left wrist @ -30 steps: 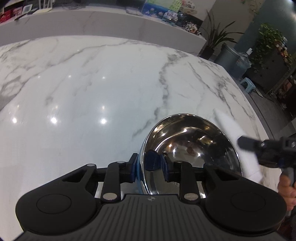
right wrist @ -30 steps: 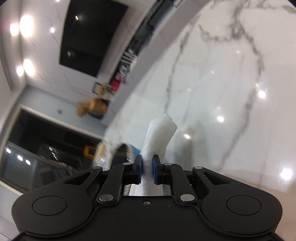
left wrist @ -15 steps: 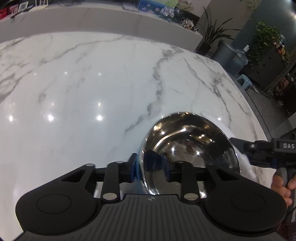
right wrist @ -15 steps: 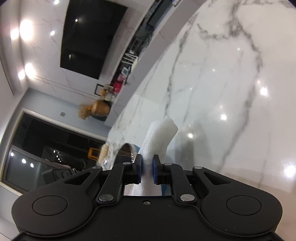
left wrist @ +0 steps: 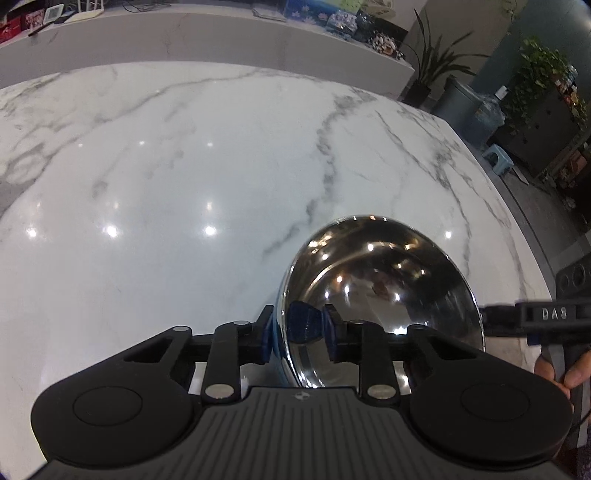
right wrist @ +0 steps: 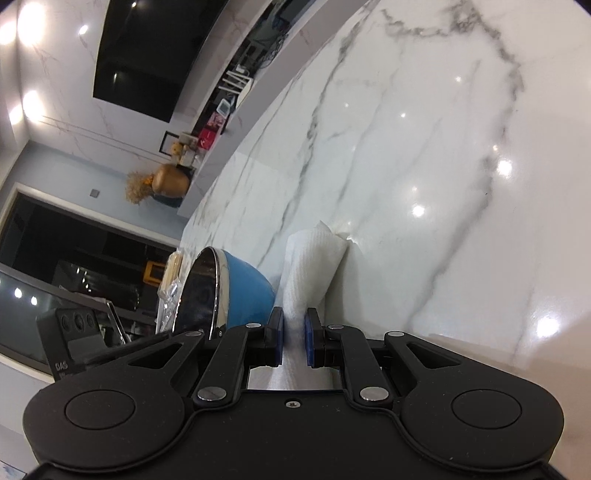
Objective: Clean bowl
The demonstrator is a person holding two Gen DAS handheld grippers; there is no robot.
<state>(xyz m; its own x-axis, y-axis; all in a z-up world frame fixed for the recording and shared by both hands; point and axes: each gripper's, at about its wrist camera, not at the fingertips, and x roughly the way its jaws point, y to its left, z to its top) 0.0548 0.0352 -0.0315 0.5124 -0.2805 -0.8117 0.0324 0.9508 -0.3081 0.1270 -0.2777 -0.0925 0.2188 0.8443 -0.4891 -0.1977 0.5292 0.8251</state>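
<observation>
A steel bowl (left wrist: 384,288) with a shiny inside and a blue outside is tilted on its side over the marble table. My left gripper (left wrist: 295,332) is shut on its near rim. In the right wrist view the bowl (right wrist: 236,291) shows its blue outside at the lower left. My right gripper (right wrist: 293,338) is shut on a folded white paper towel (right wrist: 314,266), whose tip rests on the table just right of the bowl. The right gripper's body (left wrist: 535,317) shows at the right edge of the left wrist view.
The white marble table (left wrist: 184,166) stretches ahead and left. Its right edge (left wrist: 517,206) drops to a floor with a bin, a stool and plants. A raised counter (left wrist: 184,33) with small items runs along the back.
The right gripper has moved down and back, so the towel left the left wrist view and now touches the table beside the bowl. The bowl stays held and tilted.
</observation>
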